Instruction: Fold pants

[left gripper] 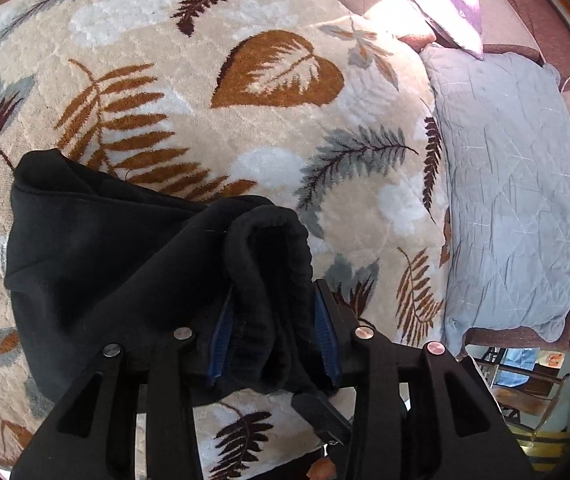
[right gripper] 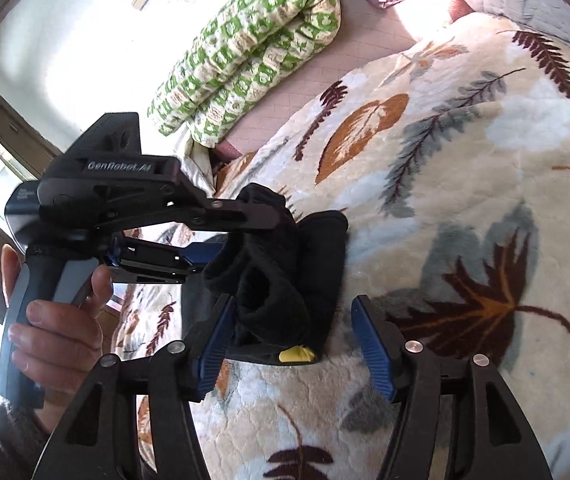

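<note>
The black pants (left gripper: 117, 264) lie bunched on a leaf-patterned blanket (left gripper: 245, 120). My left gripper (left gripper: 273, 320) is shut on a thick ribbed fold of them, its blue pads (left gripper: 221, 328) pressing both sides. In the right wrist view, the left gripper (right gripper: 241, 236) holds the black bundle (right gripper: 285, 288) lifted above the blanket (right gripper: 465, 200), with a hand (right gripper: 57, 328) on its handle. My right gripper (right gripper: 295, 344) is open, its fingers wide apart. The bundle hangs between them close to the left pad (right gripper: 217, 340). A yellow tag (right gripper: 297, 356) shows at the bundle's lower edge.
A grey quilted pillow (left gripper: 513, 192) lies at the blanket's right edge, with a purple cushion (left gripper: 441, 4) beyond it. A rolled green-and-white quilt (right gripper: 253, 44) rests along the far side of the bed by the white wall. A wooden chair (left gripper: 525, 392) stands beyond the bed's corner.
</note>
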The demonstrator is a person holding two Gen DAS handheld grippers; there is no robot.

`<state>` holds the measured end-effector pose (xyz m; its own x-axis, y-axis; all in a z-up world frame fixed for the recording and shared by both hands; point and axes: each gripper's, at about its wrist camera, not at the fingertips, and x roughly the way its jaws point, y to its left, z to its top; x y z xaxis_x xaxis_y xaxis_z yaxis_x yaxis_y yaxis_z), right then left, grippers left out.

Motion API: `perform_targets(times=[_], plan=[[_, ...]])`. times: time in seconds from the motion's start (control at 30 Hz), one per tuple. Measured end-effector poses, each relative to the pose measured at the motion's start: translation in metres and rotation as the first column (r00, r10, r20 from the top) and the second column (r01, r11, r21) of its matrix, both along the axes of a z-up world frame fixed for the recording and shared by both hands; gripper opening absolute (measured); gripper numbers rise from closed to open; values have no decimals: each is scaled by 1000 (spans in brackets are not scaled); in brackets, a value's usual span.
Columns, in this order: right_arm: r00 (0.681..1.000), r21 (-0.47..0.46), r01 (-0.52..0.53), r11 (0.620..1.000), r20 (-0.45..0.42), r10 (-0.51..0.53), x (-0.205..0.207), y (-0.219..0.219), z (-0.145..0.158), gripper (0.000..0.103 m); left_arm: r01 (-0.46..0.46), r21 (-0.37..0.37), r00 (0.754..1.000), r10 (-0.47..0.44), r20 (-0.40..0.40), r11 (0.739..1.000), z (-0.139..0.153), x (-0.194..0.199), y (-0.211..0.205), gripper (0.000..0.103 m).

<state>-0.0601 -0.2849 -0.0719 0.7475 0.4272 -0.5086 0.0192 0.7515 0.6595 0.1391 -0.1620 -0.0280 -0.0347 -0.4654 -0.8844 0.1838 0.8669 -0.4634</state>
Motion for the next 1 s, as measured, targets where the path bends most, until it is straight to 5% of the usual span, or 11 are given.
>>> perform_targets(times=[0.17, 0.23, 0.33, 0.6, 0.77, 0.87, 0.93, 1.0], plan=[[996, 48, 65, 997, 54, -67, -15, -29, 27, 72, -51, -77, 996, 57, 74, 996, 44, -9, 42, 37], [997, 53, 31, 998, 65, -34, -8, -31, 42, 75, -106, -109, 985, 120, 127, 988, 58, -21, 73, 60], [997, 34, -76, 997, 23, 75, 18, -21, 55, 78, -197, -125, 962, 216, 166, 972, 57, -45, 114, 70], [979, -78, -154, 985, -144, 142, 77, 21, 38, 78, -289, -174, 956, 292, -10, 941, -6, -75, 139, 70], [974, 62, -119, 991, -187, 129, 96, 17, 22, 77, -313, -219, 949, 310, -50, 924, -18, -80, 119, 70], [959, 63, -131, 989, -245, 143, 111, 20, 11, 63, -349, -235, 937, 341, -74, 907, -24, -80, 112, 70], [954, 42, -136, 990, -264, 143, 115, 20, 5, 21, -376, -244, 927, 364, -92, 894, -29, -76, 112, 70], [956, 1, -149, 989, -256, 145, 114, 19, 6, 12, -402, -238, 916, 387, -111, 884, -34, -71, 114, 70]])
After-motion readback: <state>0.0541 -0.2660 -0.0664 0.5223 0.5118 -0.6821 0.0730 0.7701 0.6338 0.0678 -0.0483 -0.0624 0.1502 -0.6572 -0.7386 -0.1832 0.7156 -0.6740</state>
